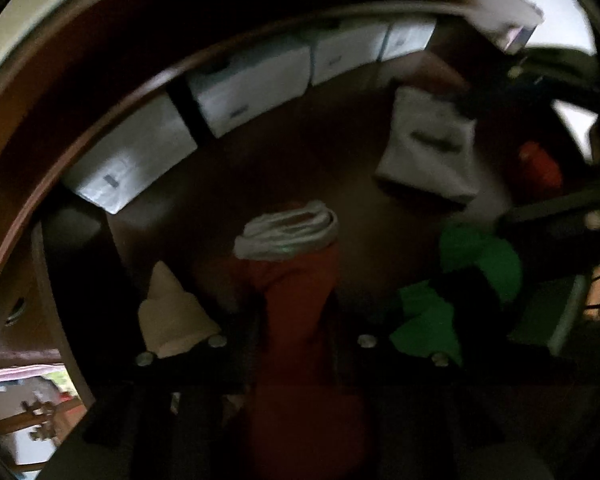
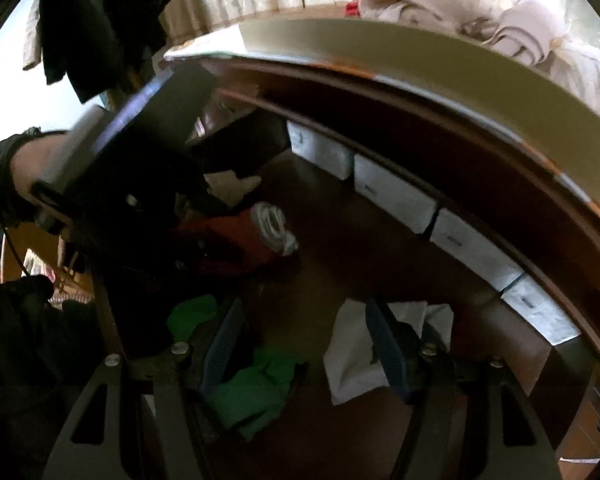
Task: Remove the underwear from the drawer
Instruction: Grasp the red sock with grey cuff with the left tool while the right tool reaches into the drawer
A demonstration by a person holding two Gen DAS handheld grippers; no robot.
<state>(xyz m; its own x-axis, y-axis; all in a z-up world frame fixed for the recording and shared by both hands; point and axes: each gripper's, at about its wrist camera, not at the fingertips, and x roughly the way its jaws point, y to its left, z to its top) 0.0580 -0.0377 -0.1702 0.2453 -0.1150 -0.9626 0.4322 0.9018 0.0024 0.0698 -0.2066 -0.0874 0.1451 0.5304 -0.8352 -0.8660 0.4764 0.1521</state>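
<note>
Red underwear (image 1: pixel 300 280) with a grey-white waistband (image 1: pixel 288 232) hangs in the middle of the left wrist view, and my left gripper (image 1: pixel 296 320) is shut on its red cloth. It is held over the dark wooden floor of the open drawer (image 1: pixel 284 160). The right wrist view shows the same red underwear (image 2: pixel 236 232) under the left gripper (image 2: pixel 192 236), which a gloved hand (image 2: pixel 16 176) holds. My right gripper (image 2: pixel 304 344) stands open over the drawer floor with nothing between its blue pads (image 2: pixel 384 344).
A green garment (image 2: pixel 256 392) lies under the right gripper's left finger and a white folded cloth (image 2: pixel 348 364) behind its right finger. Several white boxes (image 1: pixel 252 80) line the drawer's far wall. A cream item (image 1: pixel 172 320) lies at the left. Cloths (image 2: pixel 520 20) are piled on top of the cabinet.
</note>
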